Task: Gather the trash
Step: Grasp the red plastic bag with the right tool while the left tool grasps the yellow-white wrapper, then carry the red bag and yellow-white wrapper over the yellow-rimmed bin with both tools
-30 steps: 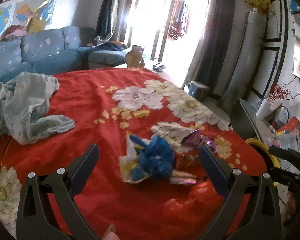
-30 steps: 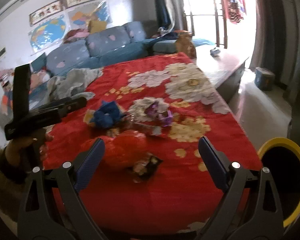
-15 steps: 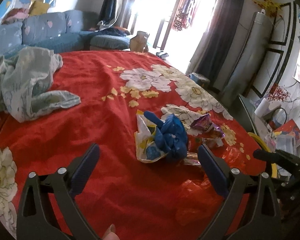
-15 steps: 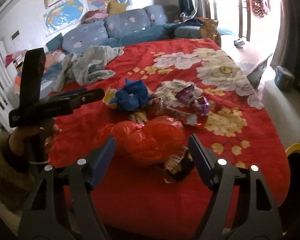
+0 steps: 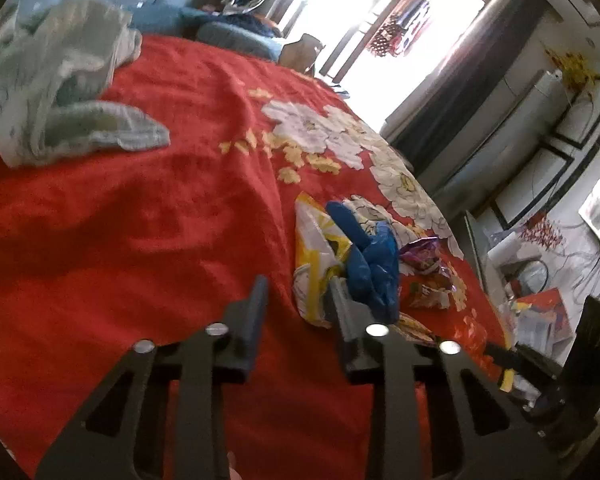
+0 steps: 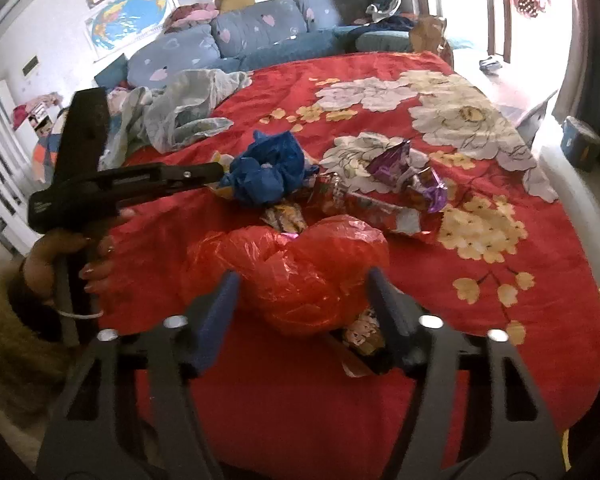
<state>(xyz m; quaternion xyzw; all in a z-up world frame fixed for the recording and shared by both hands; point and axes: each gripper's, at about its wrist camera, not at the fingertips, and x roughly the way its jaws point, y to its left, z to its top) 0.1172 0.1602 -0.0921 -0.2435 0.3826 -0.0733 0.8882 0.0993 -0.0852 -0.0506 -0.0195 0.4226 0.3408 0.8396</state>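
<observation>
Red blanket (image 6: pixel 480 360) covers the whole bed; trash is heaped near its middle-front. Red bag (image 6: pixel 292 272), biggest item, sits directly ahead of my R gripper (image 6: pixel 300 284), between its jaws, which stand apart with the bag bulging in the gap; contact not confirmed. Bag's long axis runs roughly crosswise to the jaws. R is the nearer hand for it. Blue bag (image 5: pixel 370 264) lies ahead-right of my L gripper (image 5: pixel 296 292); L jaws partly apart, nothing between, right finger tip at the bag's near edge over a yellow-white wrapper (image 5: pixel 316 256). Purple wrapper (image 6: pixel 404 172) and foil packs lie beyond, well apart from either tool. Dark wrapper (image 6: pixel 360 332) sits under the red bag's near side, could snag in the R pinch. Grey cloth (image 5: pixel 56 92) far left, not in the way.
</observation>
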